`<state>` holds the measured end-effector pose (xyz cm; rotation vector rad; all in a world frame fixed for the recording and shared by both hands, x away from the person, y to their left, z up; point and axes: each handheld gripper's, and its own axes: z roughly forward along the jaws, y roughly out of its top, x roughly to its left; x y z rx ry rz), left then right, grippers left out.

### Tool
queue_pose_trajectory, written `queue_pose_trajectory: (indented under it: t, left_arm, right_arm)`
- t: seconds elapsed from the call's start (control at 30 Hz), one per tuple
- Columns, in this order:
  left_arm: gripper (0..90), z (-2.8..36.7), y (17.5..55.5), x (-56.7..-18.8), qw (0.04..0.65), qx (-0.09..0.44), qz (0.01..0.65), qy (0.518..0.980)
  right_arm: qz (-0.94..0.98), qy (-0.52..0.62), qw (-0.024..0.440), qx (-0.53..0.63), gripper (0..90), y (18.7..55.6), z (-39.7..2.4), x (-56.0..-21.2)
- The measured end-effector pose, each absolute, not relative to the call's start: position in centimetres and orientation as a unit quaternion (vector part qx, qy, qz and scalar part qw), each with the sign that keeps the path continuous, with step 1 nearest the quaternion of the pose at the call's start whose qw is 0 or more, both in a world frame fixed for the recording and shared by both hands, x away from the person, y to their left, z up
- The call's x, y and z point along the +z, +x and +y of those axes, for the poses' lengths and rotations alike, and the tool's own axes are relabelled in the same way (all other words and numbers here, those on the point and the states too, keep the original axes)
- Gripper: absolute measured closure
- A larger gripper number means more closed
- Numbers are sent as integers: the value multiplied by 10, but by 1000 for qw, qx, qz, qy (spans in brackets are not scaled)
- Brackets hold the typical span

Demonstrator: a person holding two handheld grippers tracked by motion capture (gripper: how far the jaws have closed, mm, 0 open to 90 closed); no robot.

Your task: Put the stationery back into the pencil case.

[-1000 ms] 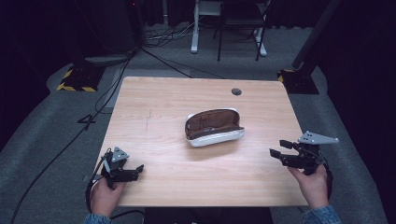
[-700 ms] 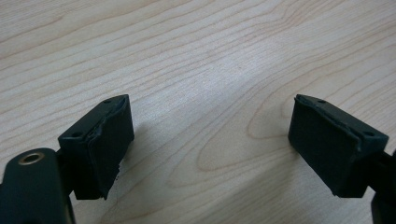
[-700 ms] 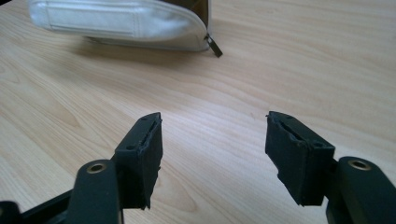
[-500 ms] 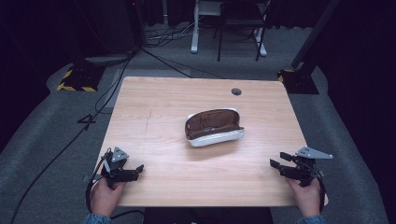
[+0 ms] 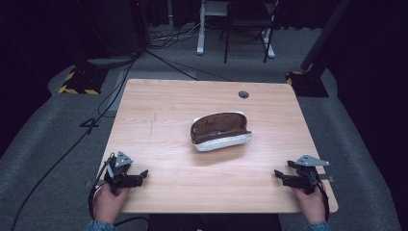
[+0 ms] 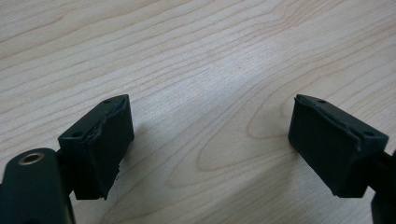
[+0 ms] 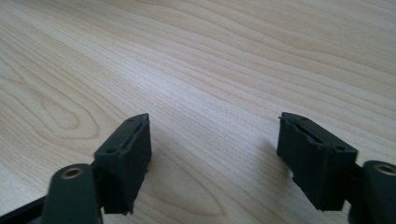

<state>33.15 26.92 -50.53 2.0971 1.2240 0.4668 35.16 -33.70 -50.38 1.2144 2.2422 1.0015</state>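
The case [image 5: 220,130], a white shell with a brown lining, lies open at the middle of the tabletop [image 5: 168,110], its opening turned toward twelve o'clock, with nothing touching it. The left tongs [image 5: 142,173] rest low at the near edge around seven o'clock from the case, well apart from it, and their jaws stand wide with only bare wood between them, as the left gripper view shows [image 6: 210,149]. The right tongs [image 5: 277,173] sit near the edge at about five o'clock from the case, also well apart from it; their jaws have just been opening and now stand wide, again with nothing but wood grain between them in the right gripper view [image 7: 212,158]. Both point inward across the tabletop, roughly toward each other, not at the case. I judge this to be the very start or a rest between steps: both hands parked, neither reaching. Since the case is open, the likely work is closing it or picking it up. The next move would call for bringing one pair of tongs forward toward the centre to steady the white shell, while the other comes to the raised lid's rim. The shell looks smooth and rounded, so a grip near its edge could slip.
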Motion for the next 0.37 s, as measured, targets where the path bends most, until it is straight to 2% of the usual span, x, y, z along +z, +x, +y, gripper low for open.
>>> queue_pose_trajectory:
  t: [0.23,0.37]
  left_arm:
    - [145,269,331,-505,329,177,468,801]
    - [146,269,331,-505,329,176,471,799]
  right_arm:
    - [794,454,205,348,147,352,-335,-505]
    - [788,467,209,343,139,352,-333,-505]
